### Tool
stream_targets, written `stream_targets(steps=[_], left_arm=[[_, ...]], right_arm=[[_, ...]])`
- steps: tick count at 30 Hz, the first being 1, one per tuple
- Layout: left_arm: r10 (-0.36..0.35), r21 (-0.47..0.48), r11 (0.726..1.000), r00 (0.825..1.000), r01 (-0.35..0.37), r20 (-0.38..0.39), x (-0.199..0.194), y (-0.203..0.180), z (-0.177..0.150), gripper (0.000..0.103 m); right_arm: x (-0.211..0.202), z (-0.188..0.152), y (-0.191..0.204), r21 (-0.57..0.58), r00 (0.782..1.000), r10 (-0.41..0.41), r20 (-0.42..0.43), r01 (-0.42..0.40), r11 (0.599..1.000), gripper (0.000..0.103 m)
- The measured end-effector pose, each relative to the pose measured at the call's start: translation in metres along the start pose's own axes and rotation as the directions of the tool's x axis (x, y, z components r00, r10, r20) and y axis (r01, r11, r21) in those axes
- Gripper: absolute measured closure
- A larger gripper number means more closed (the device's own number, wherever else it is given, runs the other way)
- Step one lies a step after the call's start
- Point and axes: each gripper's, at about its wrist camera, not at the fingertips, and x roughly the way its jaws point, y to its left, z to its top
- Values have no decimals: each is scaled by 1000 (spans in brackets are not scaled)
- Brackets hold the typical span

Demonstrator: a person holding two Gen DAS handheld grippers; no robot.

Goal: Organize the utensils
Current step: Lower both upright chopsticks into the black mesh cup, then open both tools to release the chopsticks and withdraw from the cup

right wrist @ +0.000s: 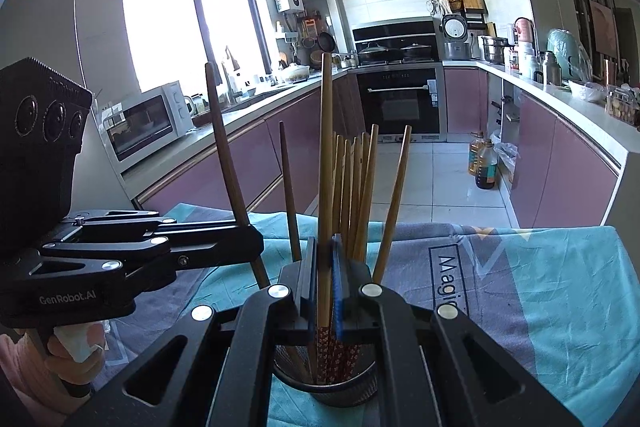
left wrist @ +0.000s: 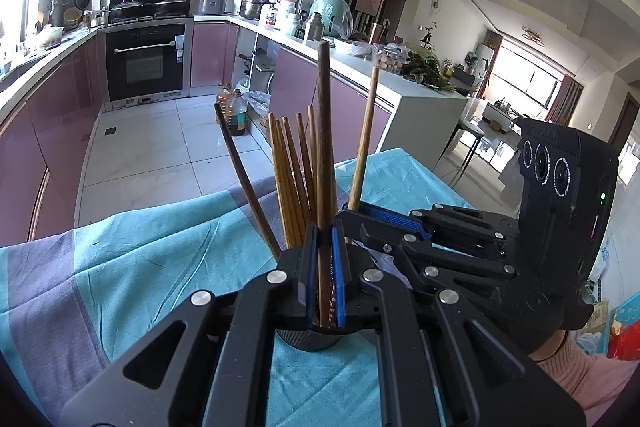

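While you hold both grippers over the holder (right wrist: 326, 385):
left gripper (left wrist: 325, 267): clamped on dark chopstick (left wrist: 326, 131)
right gripper (right wrist: 325, 283): clamped on light chopstick (right wrist: 326, 147)
holder: on teal cloth (right wrist: 540, 307), chopsticks upright inside

- The left wrist view sits just behind its own gripper's fingers (left wrist: 312, 267); it looks slightly downward over the cloth-covered table (left wrist: 140, 255) toward the oven (left wrist: 146, 61) and the long counter (left wrist: 400, 75); the living room is at the right.
- The right wrist view sits the same way, very near; it faces the window (right wrist: 176, 19) and the same oven (right wrist: 400, 99).
- Both views share the mesh holder (right wrist: 344, 383) with the chopsticks (left wrist: 296, 179); each view shows the other gripper at the side.
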Motion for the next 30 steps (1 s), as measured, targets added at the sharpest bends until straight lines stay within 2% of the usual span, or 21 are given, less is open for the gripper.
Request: stream_targets(steps=[13, 30], left_arm=[[27, -5, 1000, 1000, -27, 0, 11, 3, 3, 95], [47, -24, 999, 998, -48, -39, 36, 18, 8, 95]], right_arm=[[8, -3, -2, 7, 1000, 1, -16, -1, 1000, 97], [17, -4, -8, 25, 999, -8, -31, 9, 1000, 96]])
